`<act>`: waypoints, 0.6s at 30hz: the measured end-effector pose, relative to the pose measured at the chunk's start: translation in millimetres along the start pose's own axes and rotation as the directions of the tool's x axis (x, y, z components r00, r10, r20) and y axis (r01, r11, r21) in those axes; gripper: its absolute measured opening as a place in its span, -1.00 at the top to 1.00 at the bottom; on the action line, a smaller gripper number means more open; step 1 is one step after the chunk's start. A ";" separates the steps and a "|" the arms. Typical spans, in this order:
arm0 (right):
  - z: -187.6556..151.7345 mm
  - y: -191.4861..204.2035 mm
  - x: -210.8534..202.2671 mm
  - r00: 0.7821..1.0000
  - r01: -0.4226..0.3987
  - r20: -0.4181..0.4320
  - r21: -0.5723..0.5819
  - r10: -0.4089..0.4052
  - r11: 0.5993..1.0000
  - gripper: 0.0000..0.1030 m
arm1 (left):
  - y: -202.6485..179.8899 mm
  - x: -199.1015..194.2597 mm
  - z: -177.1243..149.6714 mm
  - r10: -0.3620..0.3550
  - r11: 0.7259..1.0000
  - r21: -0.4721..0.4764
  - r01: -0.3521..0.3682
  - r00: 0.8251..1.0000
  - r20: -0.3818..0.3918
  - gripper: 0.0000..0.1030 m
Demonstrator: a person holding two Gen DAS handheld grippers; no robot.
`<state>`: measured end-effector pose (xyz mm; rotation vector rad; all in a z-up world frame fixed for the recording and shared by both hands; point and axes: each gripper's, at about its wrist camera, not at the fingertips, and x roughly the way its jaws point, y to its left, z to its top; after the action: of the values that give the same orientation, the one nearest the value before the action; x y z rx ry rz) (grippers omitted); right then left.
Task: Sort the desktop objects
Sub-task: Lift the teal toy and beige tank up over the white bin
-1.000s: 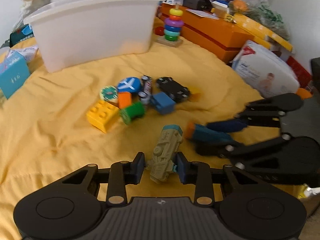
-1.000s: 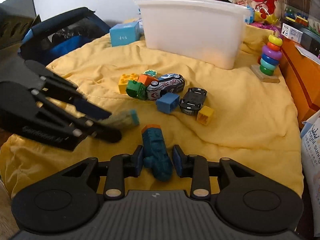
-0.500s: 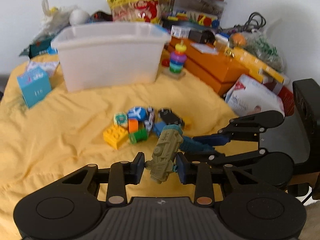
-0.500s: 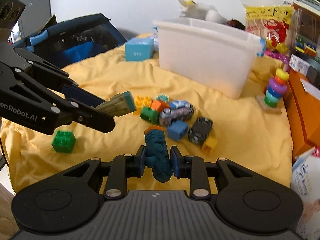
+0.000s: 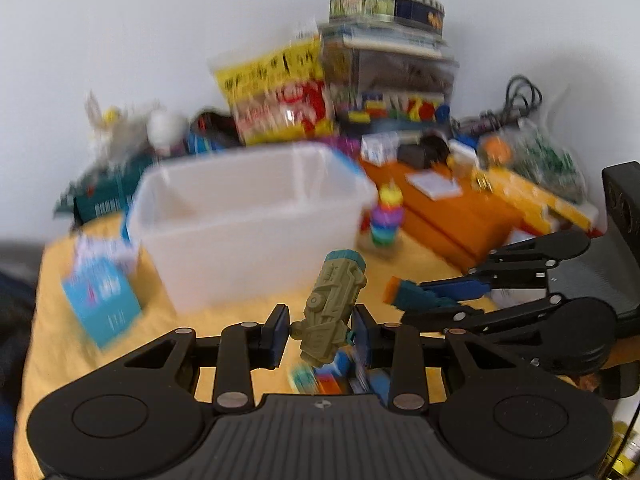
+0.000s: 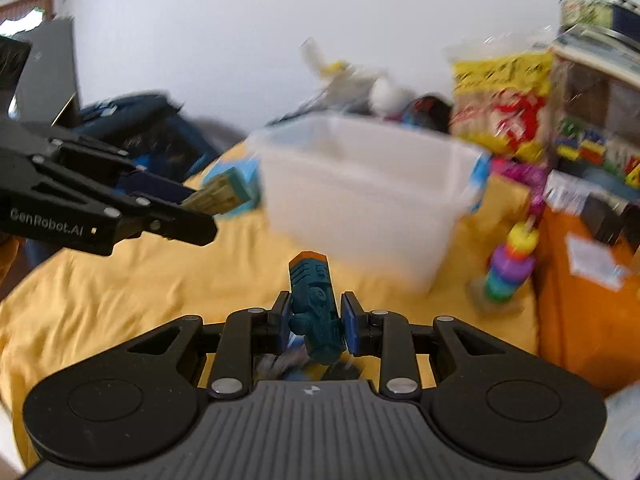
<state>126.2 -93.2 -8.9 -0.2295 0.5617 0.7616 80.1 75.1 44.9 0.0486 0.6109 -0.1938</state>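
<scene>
My left gripper (image 5: 320,332) is shut on an olive-green toy vehicle (image 5: 334,312) with a teal end, held up in the air. My right gripper (image 6: 315,322) is shut on a dark teal toy vehicle (image 6: 314,308) with an orange tip. Both are raised above the yellow cloth, facing the white plastic bin (image 5: 248,220), which looks empty from here. In the left wrist view the right gripper (image 5: 448,300) and its teal toy (image 5: 416,298) sit to the right. In the right wrist view the left gripper (image 6: 192,210) with the olive toy (image 6: 218,196) is at the left. Both views are blurred.
A rainbow ring stacker (image 5: 386,220) stands right of the bin beside orange boxes (image 5: 460,216). A light blue box (image 5: 102,300) lies to the bin's left. Snack bags and stacked boxes (image 5: 360,80) crowd the back. Loose blocks (image 5: 320,380) lie below my left gripper.
Both grippers have risen from the cloth with their toys and moved toward the white bin. The pile of blocks and cars has dropped below the fingers, nearly out of view.
</scene>
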 end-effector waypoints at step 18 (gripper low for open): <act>111.0 -68.3 73.4 0.983 0.122 0.106 0.206 -0.146 0.971 0.42 | 55.6 91.5 98.1 0.173 0.985 0.011 -0.175 0.982 0.077 0.27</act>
<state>261.5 -54.9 42.1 -0.0355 0.4980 0.5789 219.7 104.3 72.0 0.1110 0.5259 -0.0313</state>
